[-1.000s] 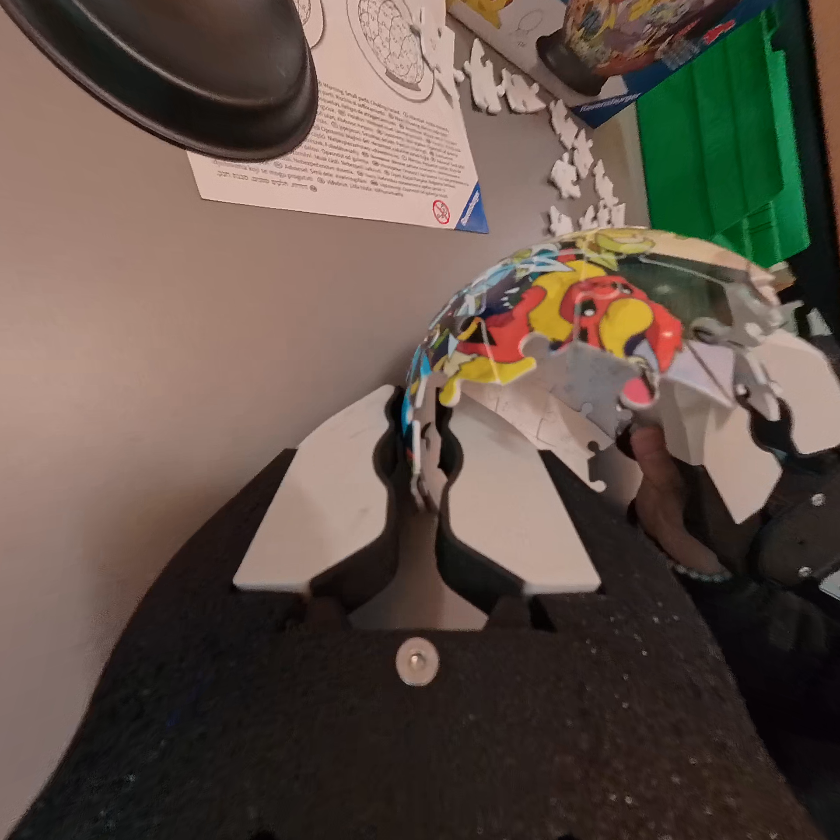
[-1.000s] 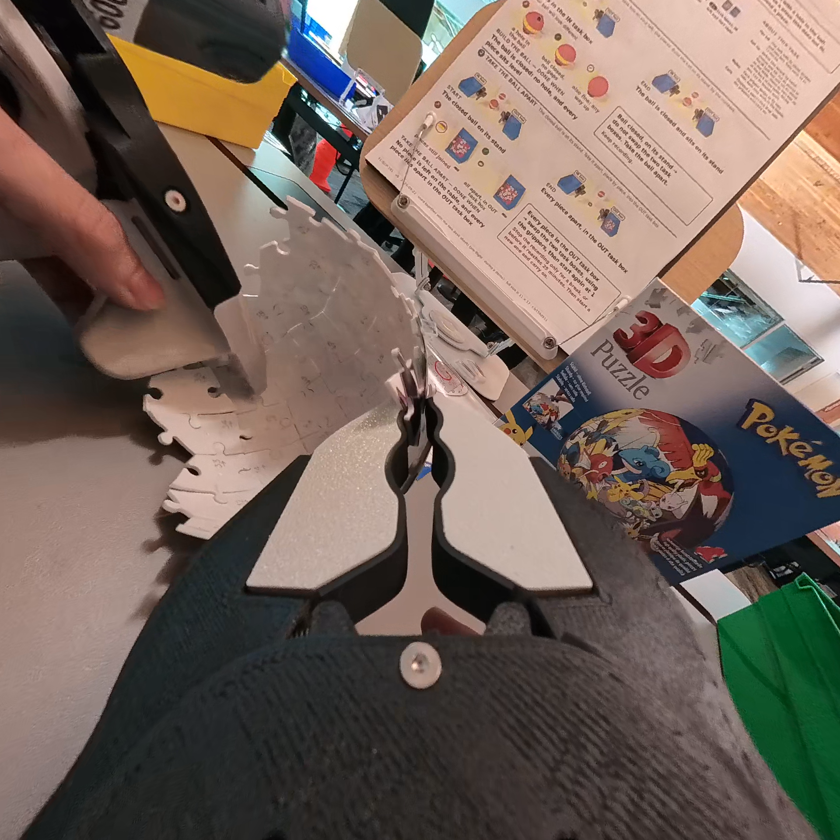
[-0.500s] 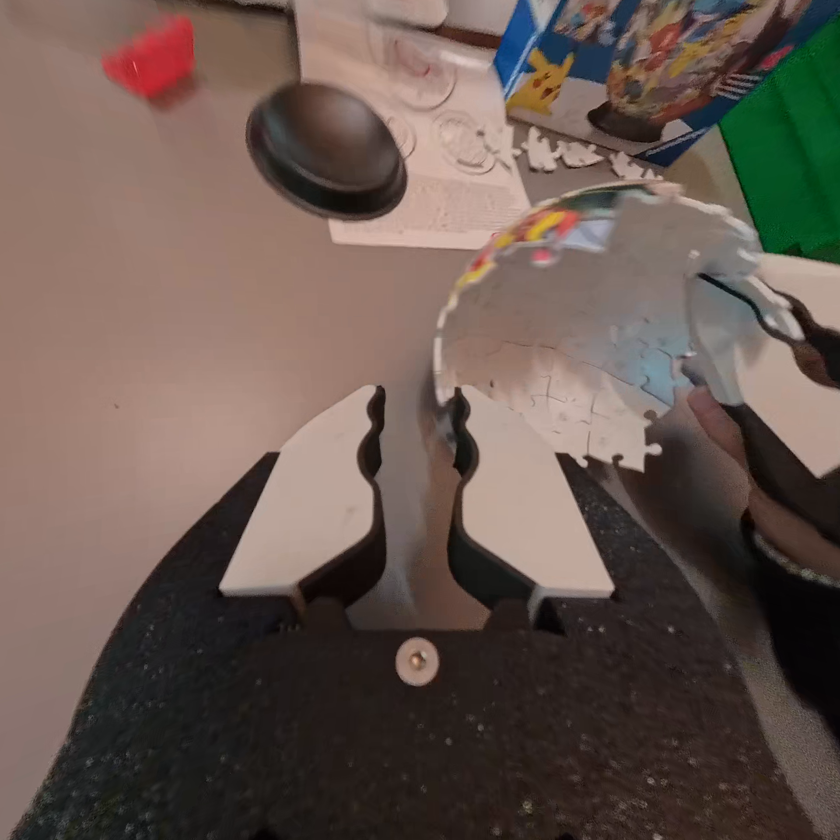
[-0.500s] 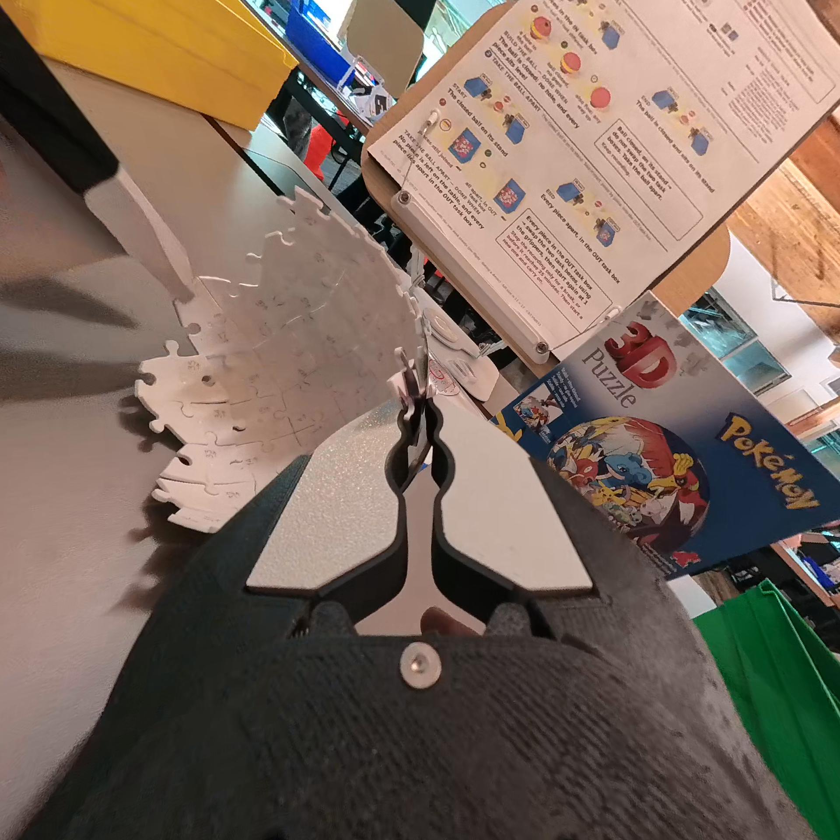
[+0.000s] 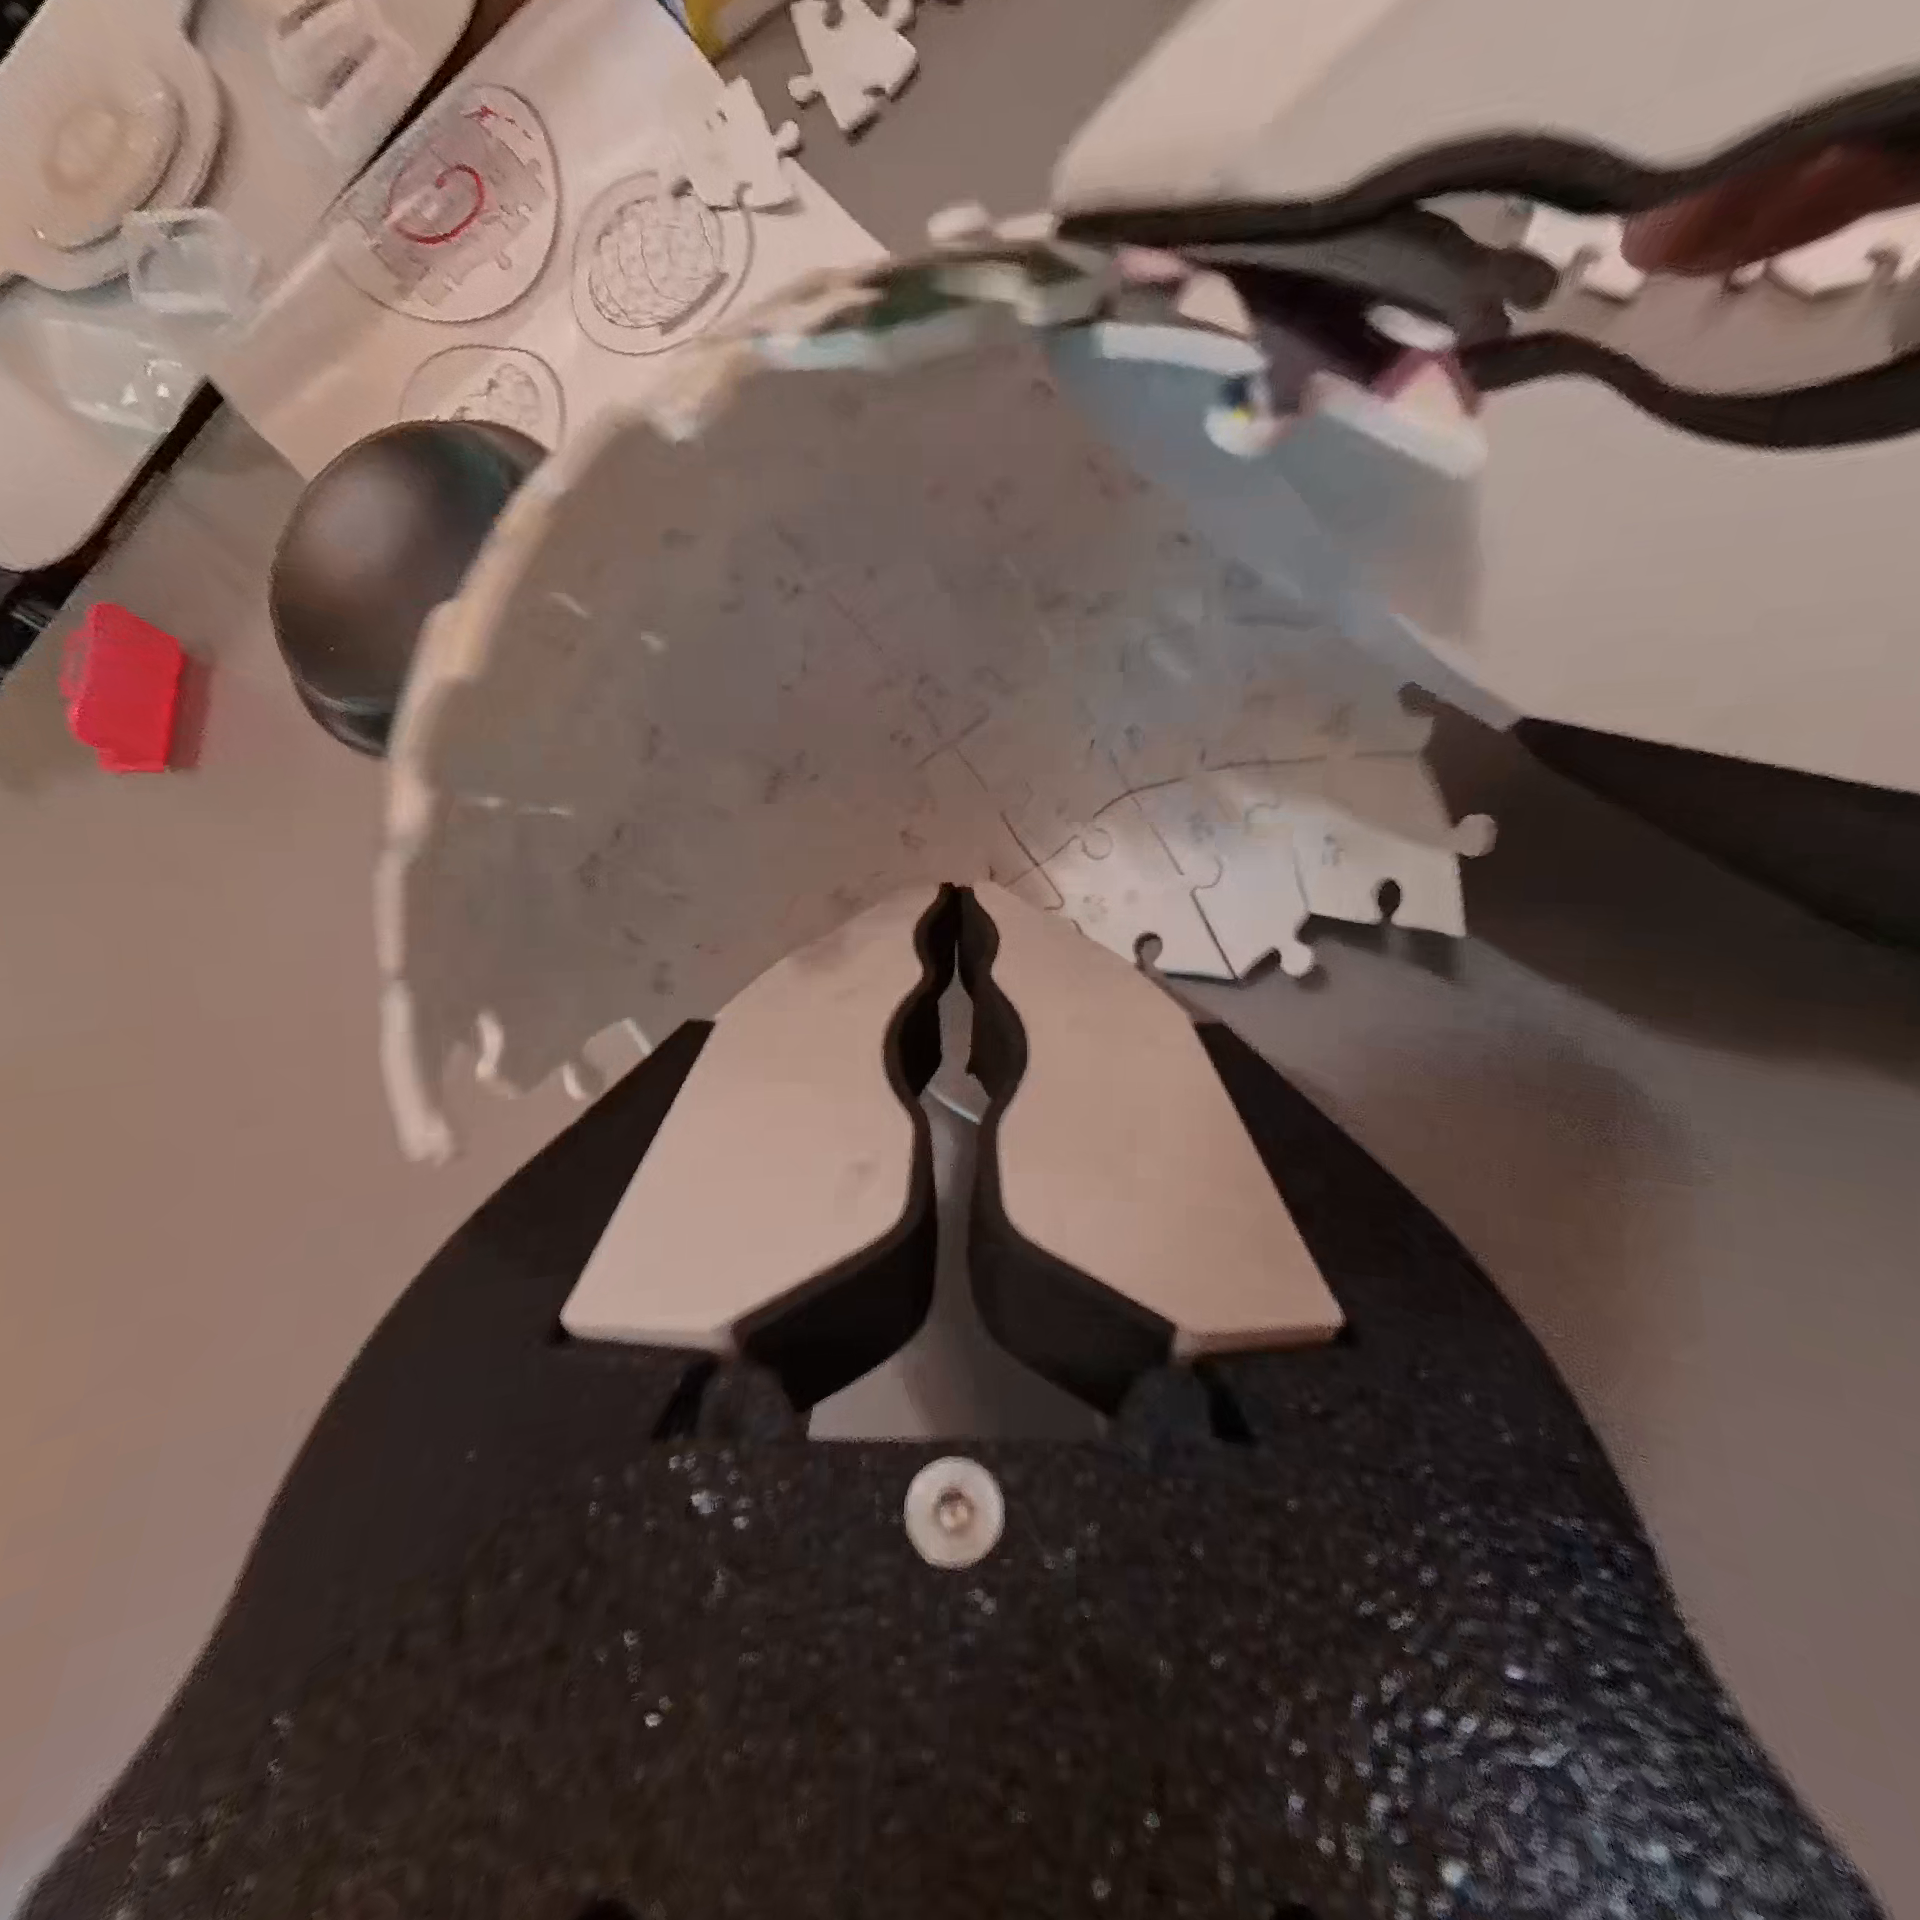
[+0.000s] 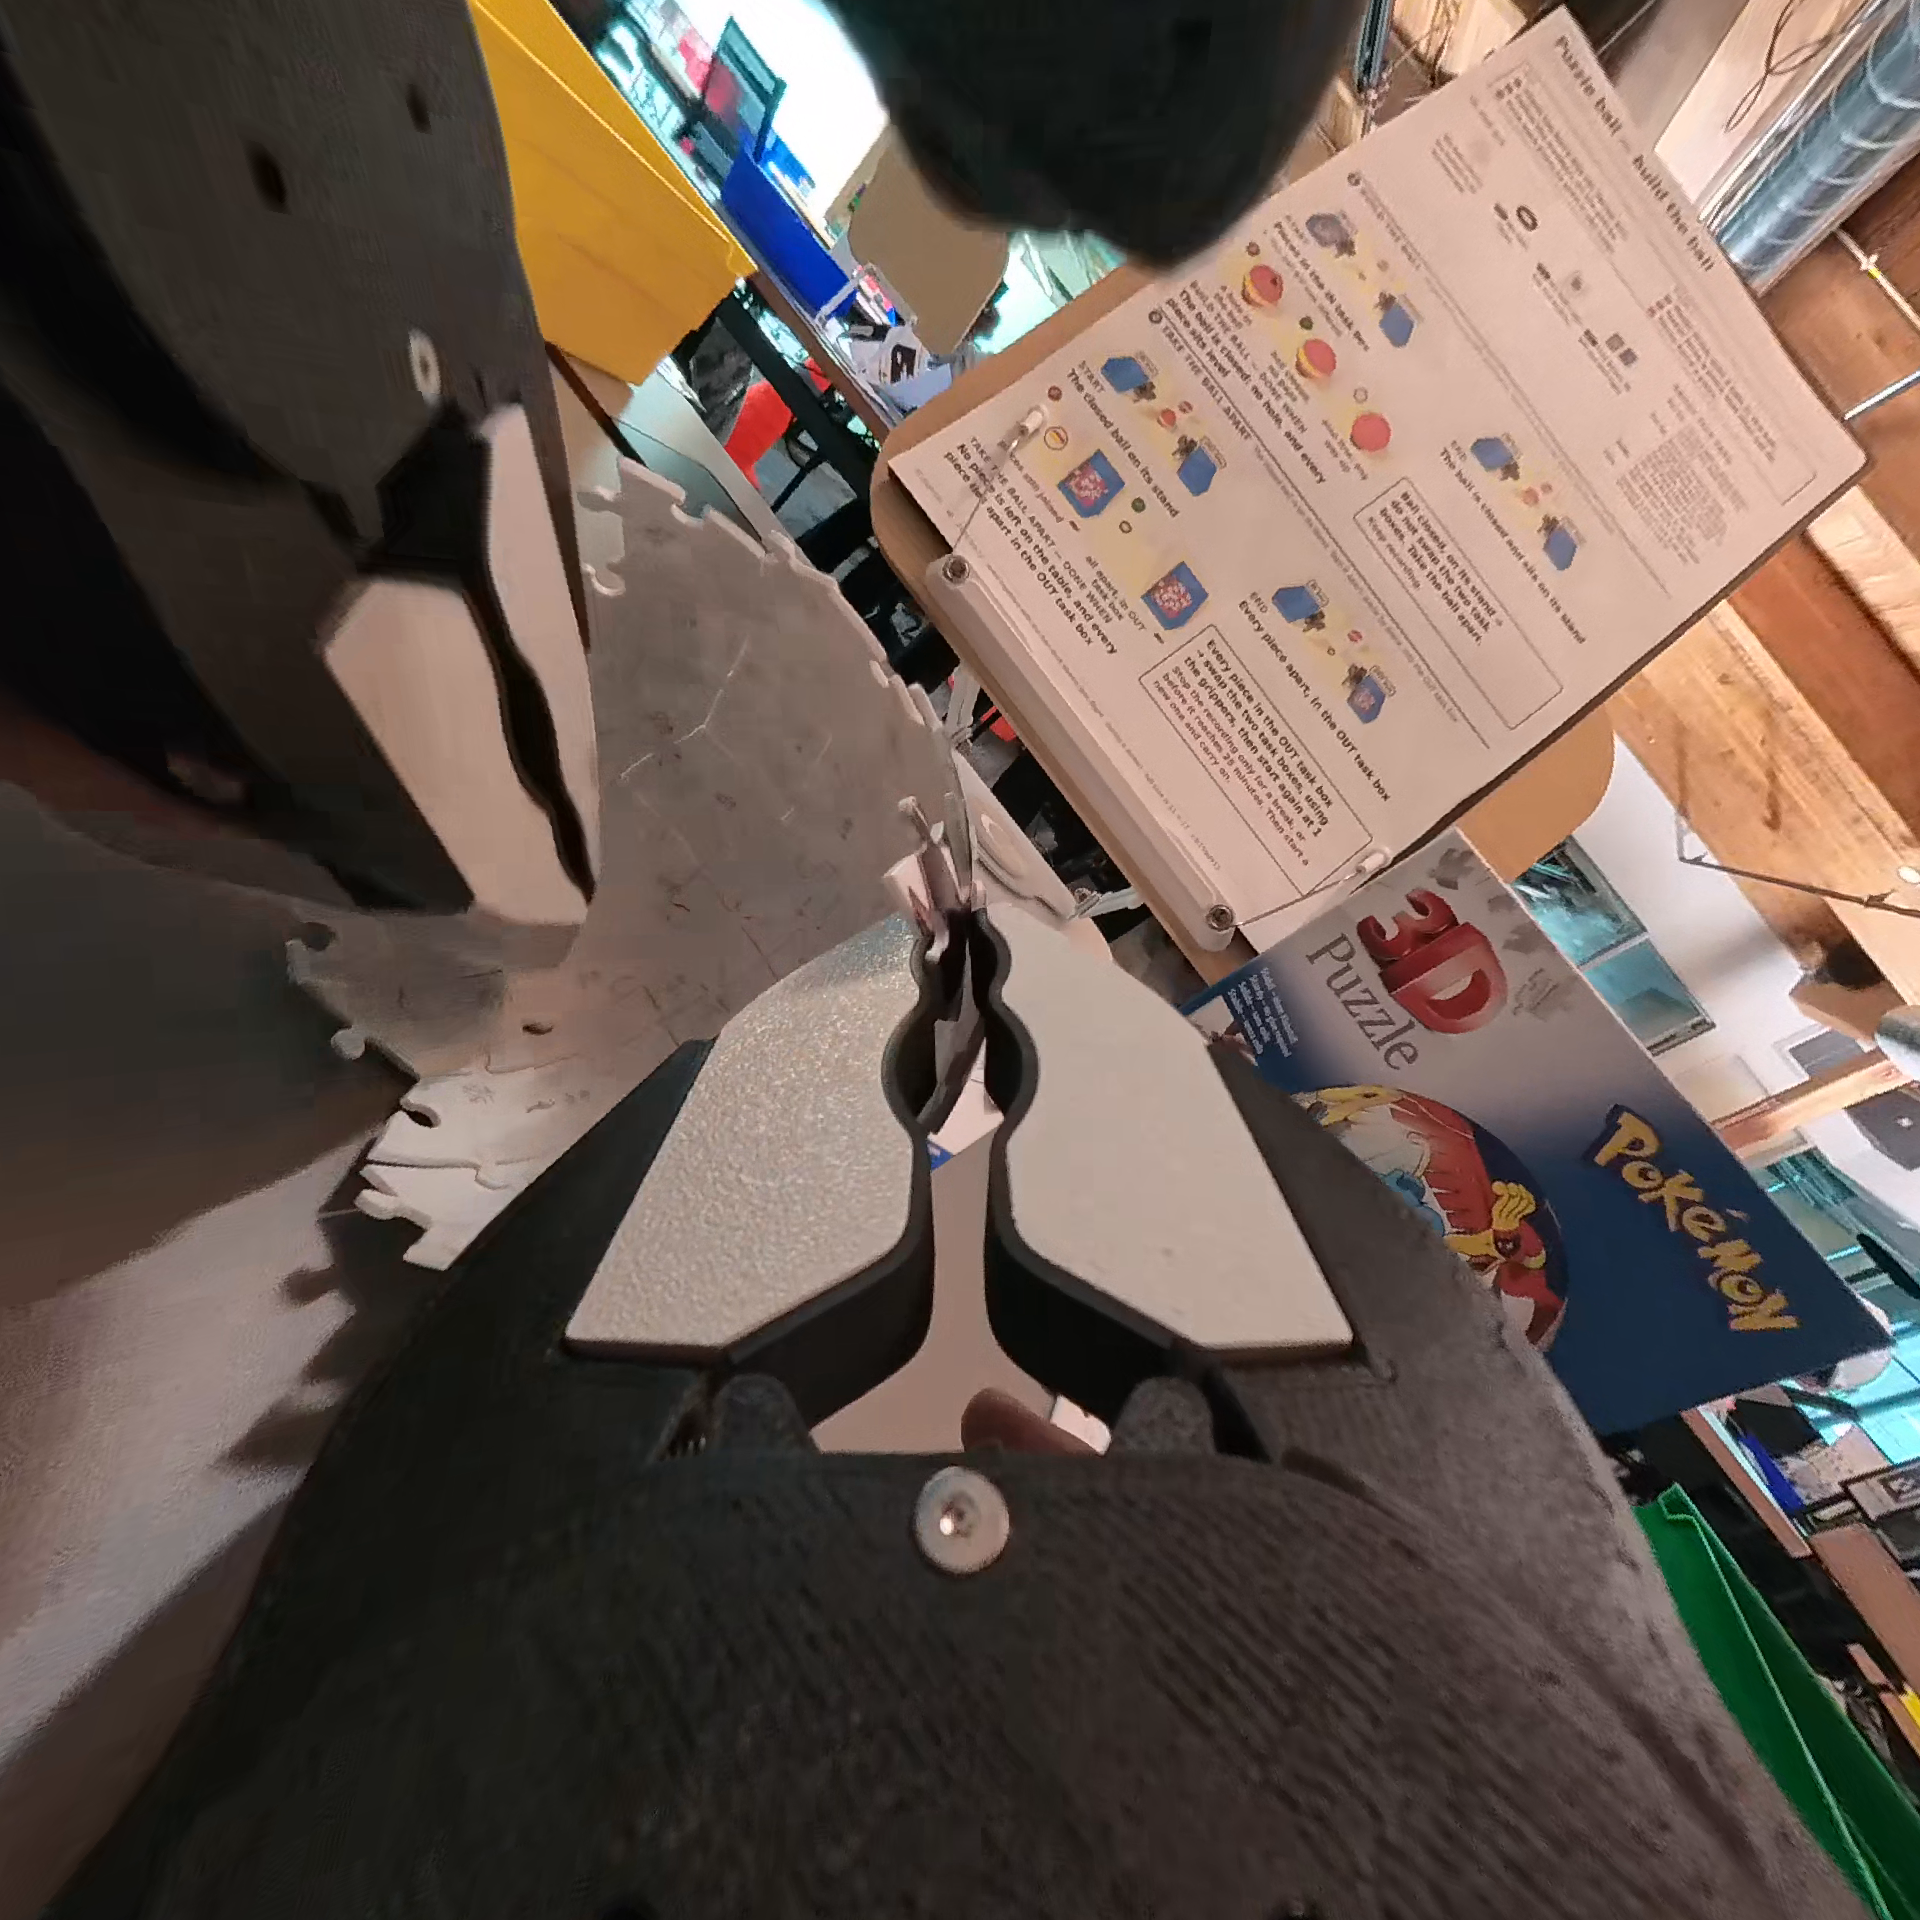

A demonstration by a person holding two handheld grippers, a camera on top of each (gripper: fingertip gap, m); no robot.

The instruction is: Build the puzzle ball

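In the left wrist view, a red block (image 5: 130, 691) lay at nine o'clock on the grey tabletop (image 5: 187, 1039), the black stand (image 5: 364, 582) beside it. The left hand-held gripper (image 5: 956, 914) was clenched on the lower jagged edge of the half-built puzzle ball shell (image 5: 831, 665), white inside facing the camera. The right hand-held gripper (image 6: 961, 935) pinched the shell's rim at one o'clock. Bare tabletop stretched at four o'clock. Loose pieces (image 5: 852, 62) lay at twelve; the puzzle box (image 6: 1558, 1143) stood at three in the right view.

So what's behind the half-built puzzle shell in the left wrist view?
A black dome stand peeks out past the puzzle shell; its right part is covered. An instruction sheet lies beyond.
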